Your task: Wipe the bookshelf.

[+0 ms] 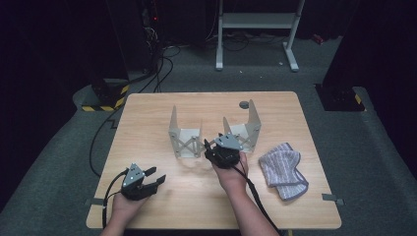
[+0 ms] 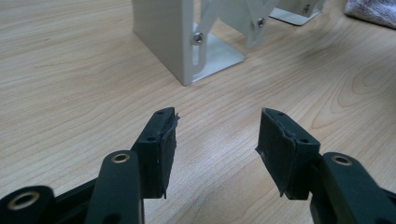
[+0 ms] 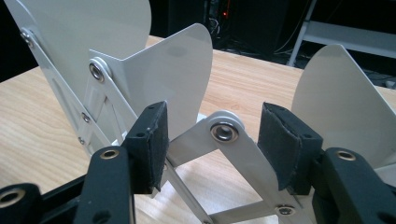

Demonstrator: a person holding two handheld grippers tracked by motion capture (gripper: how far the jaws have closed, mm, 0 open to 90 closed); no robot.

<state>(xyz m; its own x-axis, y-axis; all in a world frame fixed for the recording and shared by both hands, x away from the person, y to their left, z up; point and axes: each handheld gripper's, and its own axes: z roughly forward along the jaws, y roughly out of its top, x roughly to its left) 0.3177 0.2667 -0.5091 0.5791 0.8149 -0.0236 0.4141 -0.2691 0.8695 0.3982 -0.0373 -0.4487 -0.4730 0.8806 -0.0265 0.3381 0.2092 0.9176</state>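
The wooden table (image 1: 162, 196) carries a white expanding rack (image 1: 215, 132) at its middle, long axis running left to right. The right gripper (image 1: 220, 146) sits at the rack's near side, jaws spread around a scissor-link rivet (image 3: 224, 132), not pressing. The left gripper (image 1: 153, 178), spread and empty, rests well nearer the person, left of the rack.

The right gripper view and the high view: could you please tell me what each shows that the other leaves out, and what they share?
The right gripper view shows, close up, the rivet joint of the folding white metal rack sitting between the open pads of the right tongs, not pressed by them. The high view adds the striped cloth at the table's right and the left tongs, open over bare wood. Both share the rack, the wooden table and the right tongs.
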